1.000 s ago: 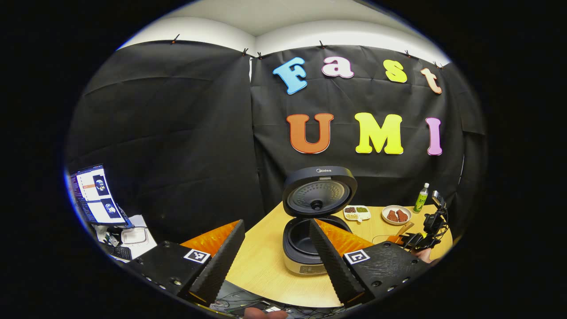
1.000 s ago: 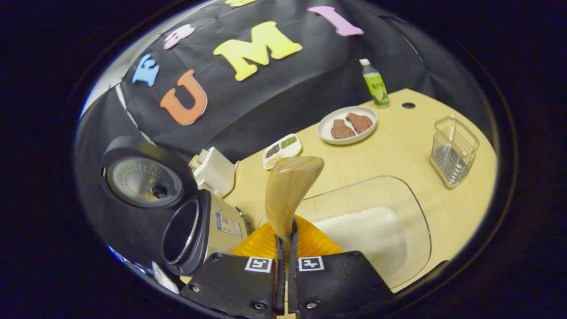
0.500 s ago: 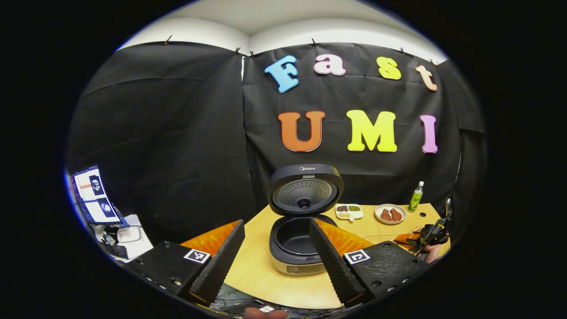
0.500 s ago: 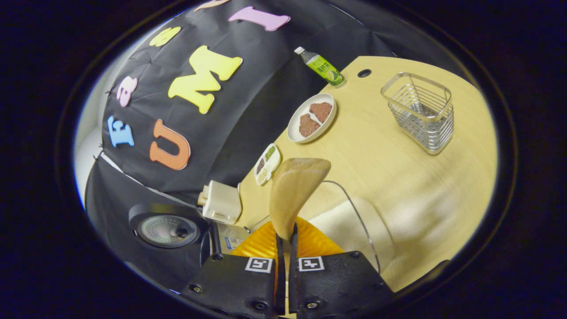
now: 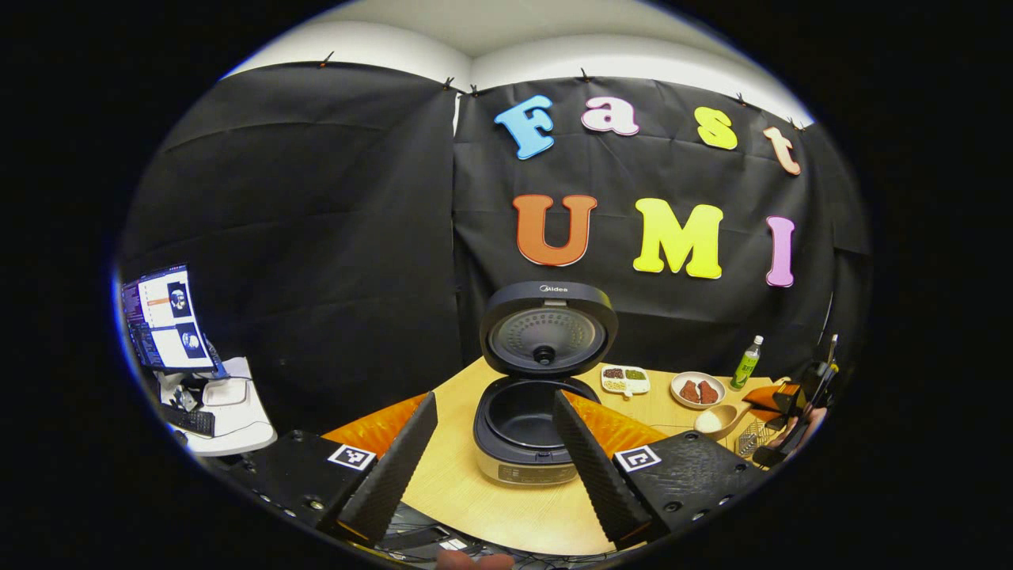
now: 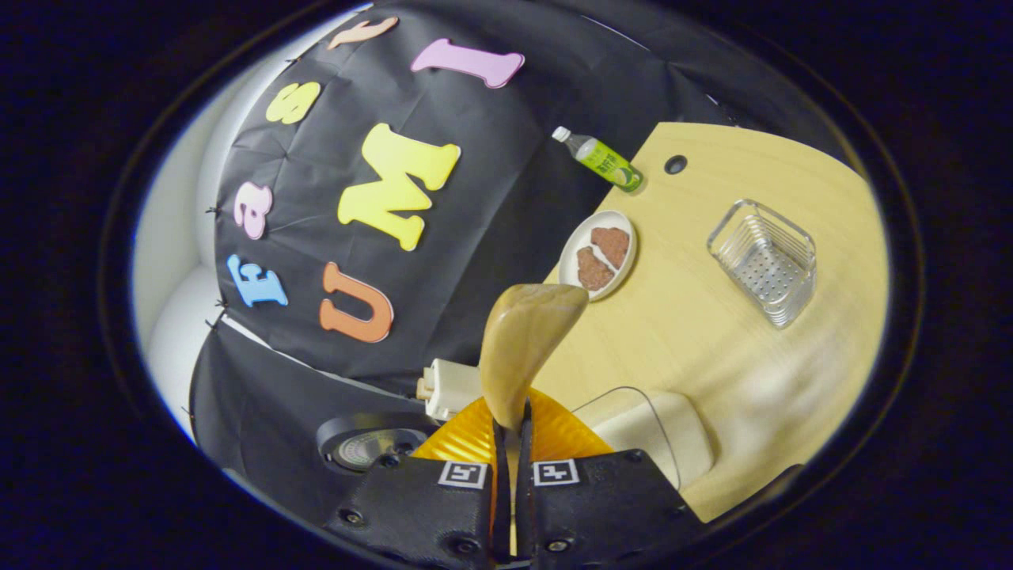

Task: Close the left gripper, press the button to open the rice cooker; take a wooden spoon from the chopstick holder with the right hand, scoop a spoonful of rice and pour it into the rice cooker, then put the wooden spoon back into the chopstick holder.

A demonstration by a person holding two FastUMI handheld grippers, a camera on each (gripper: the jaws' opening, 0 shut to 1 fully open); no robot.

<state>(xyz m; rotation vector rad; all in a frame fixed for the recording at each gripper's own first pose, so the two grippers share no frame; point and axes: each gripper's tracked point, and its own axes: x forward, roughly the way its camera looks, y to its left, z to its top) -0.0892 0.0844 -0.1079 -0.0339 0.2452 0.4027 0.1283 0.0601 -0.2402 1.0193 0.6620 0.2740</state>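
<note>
The rice cooker (image 5: pixel 522 423) stands on the table with its lid (image 5: pixel 548 328) raised and its dark pot showing. My left gripper (image 5: pixel 495 467) hangs open in front of it, holding nothing. My right gripper (image 6: pixel 510 412) is shut on the handle of the wooden spoon (image 6: pixel 526 340), whose bowl points up and away from me. The left gripper view has that spoon (image 5: pixel 716 419) at the far right, held by the right gripper (image 5: pixel 795 404). The wire chopstick holder (image 6: pixel 764 261) stands to the right of the spoon. A corner of the clear rice tub (image 6: pixel 641 431) lies below the spoon.
A plate of meat (image 6: pixel 597 253), a green bottle (image 6: pixel 608 158) and a small divided dish (image 5: pixel 624 380) sit at the back of the table (image 6: pixel 712 348). A white box (image 6: pixel 451 388) stands beside the cooker. A laptop (image 5: pixel 162 321) sits off to the left.
My right gripper has swung with the spoon away from the cooker and the rice tub, towards the chopstick holder. The left gripper has shifted slightly and stays open.
</note>
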